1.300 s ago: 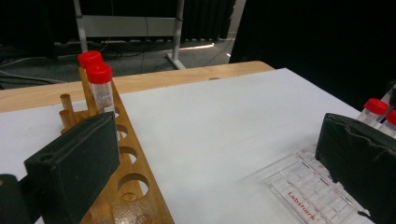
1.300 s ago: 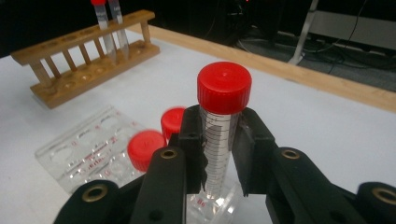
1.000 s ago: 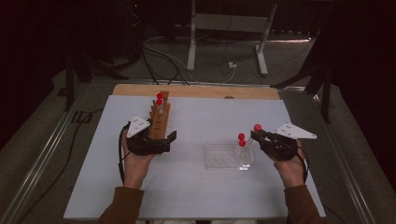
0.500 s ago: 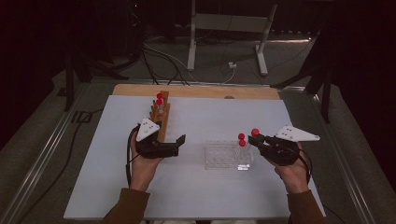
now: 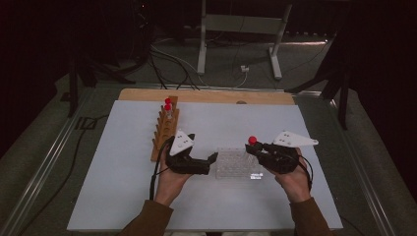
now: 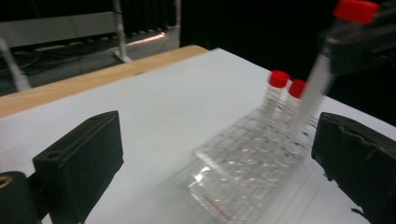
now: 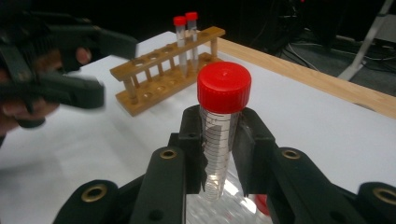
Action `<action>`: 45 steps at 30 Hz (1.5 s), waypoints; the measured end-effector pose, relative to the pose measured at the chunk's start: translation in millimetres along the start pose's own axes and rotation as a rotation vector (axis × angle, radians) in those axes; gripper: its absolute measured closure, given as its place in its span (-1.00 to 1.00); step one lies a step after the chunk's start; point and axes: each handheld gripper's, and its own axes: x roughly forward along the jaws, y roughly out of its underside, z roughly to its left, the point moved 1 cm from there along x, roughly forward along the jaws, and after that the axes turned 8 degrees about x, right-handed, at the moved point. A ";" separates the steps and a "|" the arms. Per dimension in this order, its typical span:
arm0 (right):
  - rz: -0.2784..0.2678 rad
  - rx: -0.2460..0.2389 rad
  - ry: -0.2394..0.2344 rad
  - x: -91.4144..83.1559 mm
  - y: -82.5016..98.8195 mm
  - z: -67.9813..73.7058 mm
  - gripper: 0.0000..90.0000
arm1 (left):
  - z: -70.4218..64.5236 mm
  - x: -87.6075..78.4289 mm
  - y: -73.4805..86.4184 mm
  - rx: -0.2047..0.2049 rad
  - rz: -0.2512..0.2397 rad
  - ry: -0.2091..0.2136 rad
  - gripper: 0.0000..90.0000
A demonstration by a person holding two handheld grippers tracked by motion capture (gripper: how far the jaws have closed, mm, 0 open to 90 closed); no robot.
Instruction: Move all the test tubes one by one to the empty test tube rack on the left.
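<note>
Red-capped and clear, the tube [image 7: 219, 135] I am carrying stands upright between the jaws of my right tongs [image 7: 219, 149], which pinch it on its graduated body just under the cap; its rounded tip hangs above the clear plastic rack [image 5: 237, 163]. From the high view the tube's cap shows at the tip of the right tongs [image 5: 256, 149], just over the right end of that rack, which lies on the white counter [image 5: 123, 196] between my two hands. Two more red-capped tubes [image 6: 285, 100] stand in the clear rack [image 6: 243, 172], side by side at its far edge as my left gripper view shows it, with the tube I hold [image 6: 322, 70] slanting above them. My left tongs [image 6: 219, 163] are spread wide with nothing between the jaws, and the clear rack lies in the gap ahead of them without touching either jaw; in the high view the left tongs [image 5: 212, 160] lie level, just beside the rack's left end. Farther out, toward the back left of the counter, a wooden rack [image 5: 165, 130] stands with two red-capped tubes [image 5: 168, 107] upright at its far end. A wooden strip [image 5: 206, 96] runs along the counter's far edge.
</note>
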 end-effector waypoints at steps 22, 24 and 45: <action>0.025 -0.011 -0.058 30.2 -7.8 25.0 0.65 | -39.9 36.2 -4.5 0.096 0.001 0.044 -0.03; 0.026 -0.011 -0.061 30.9 -7.7 25.5 0.65 | -40.2 36.4 -4.4 0.098 -0.005 0.049 0.16; -0.043 0.014 -0.073 17.3 -10.9 18.0 -0.18 | -32.3 36.2 -2.1 0.068 -0.023 0.070 0.69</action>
